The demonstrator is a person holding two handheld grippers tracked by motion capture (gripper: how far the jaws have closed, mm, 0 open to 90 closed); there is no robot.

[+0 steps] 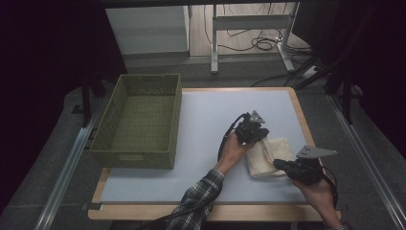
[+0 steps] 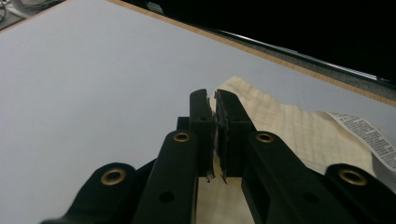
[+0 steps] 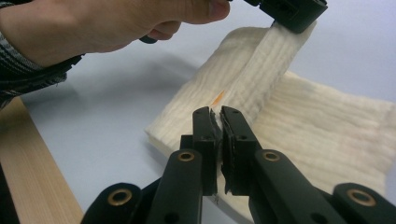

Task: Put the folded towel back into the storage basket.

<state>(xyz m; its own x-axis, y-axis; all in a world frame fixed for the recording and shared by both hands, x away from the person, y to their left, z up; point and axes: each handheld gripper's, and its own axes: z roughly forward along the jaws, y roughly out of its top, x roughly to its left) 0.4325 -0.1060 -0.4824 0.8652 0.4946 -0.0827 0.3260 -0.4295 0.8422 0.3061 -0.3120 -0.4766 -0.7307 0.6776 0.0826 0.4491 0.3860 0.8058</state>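
The towel [image 1: 269, 155] lies folded near the table's [image 1: 201, 120] right edge. My left gripper [image 1: 256, 135] and right gripper [image 1: 279, 165] each pinch an edge of one layer. I judge both should travel together, level and taut, keeping the fold square.

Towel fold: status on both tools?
Left tool shut on towel edge, lifting it. Right tool shut on near corner. Basket off left, nothing in the way.

Cream waffle-weave cloth [image 1: 269, 155], folded, on the table's right side, edges pinched up
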